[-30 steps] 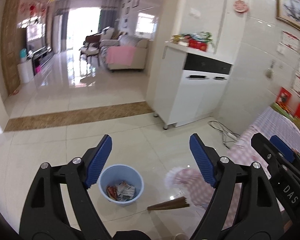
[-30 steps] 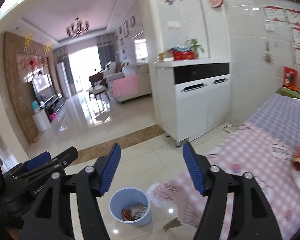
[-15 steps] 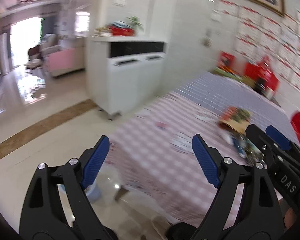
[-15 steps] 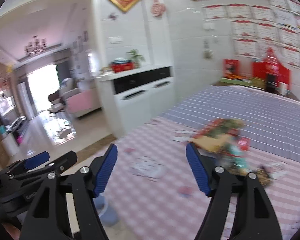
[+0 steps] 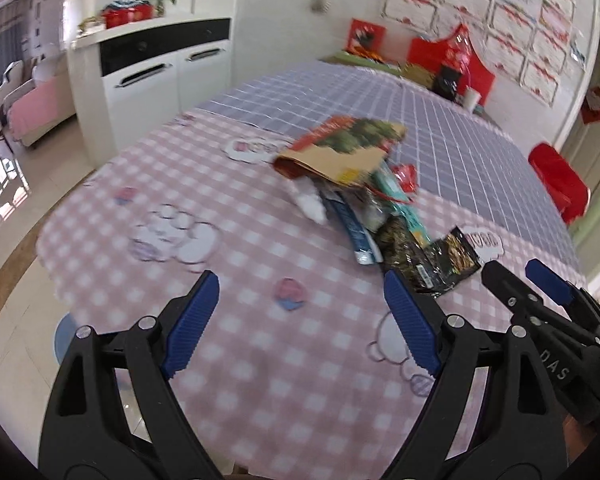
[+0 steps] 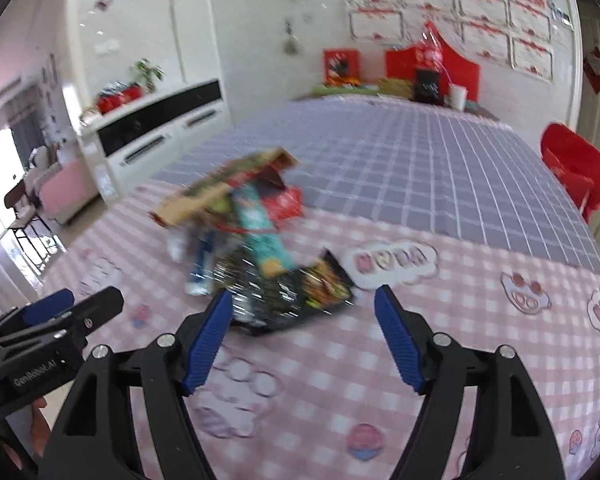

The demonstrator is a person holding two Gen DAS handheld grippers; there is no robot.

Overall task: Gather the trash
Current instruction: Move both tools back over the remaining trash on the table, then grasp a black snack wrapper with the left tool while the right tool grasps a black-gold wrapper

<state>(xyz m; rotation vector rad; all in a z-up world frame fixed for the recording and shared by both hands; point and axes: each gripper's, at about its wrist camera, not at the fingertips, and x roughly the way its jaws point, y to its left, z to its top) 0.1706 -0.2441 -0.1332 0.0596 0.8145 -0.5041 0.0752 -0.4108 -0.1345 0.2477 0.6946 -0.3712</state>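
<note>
Black plastic left gripper (image 5: 302,322) and right gripper (image 6: 303,338); ribbed blue pads; silver screws; white lettering

Your right claw (image 6: 303,334) hangs over the desk (image 6: 440,360), jaws just opening, nothing between them. A blurred trash pile (image 6: 256,240) lies just beyond. The left claw (image 6: 66,308) enters at lower left.
</note>
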